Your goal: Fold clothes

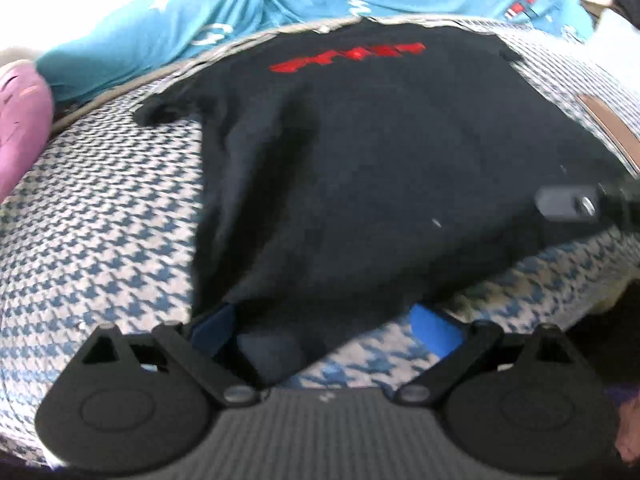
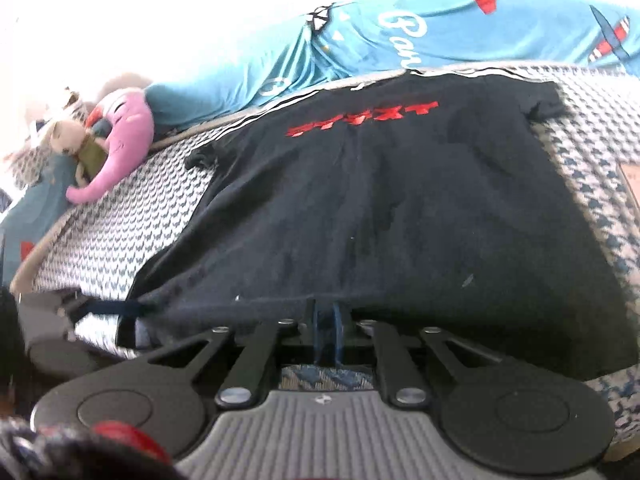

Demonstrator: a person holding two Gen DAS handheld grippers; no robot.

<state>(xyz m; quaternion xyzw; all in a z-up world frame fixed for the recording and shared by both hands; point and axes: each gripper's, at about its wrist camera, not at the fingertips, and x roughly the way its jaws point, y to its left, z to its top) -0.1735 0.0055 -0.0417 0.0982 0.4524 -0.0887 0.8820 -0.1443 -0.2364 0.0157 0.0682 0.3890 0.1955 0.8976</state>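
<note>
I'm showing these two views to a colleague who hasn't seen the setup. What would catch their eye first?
The black T-shirt with red lettering, spread flat across the houndstooth bedcover, fills the middle. Behind it lies a turquoise printed fabric, and a pink plush toy sits far left. The right gripper is shut on the shirt's near hem.

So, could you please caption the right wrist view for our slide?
Right gripper shut on hem of black T-shirt spread on houndstooth bedcover.

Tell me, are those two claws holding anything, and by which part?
Right gripper pinches the black shirt at its near hem. Left gripper is open around the hem's corner.
</note>
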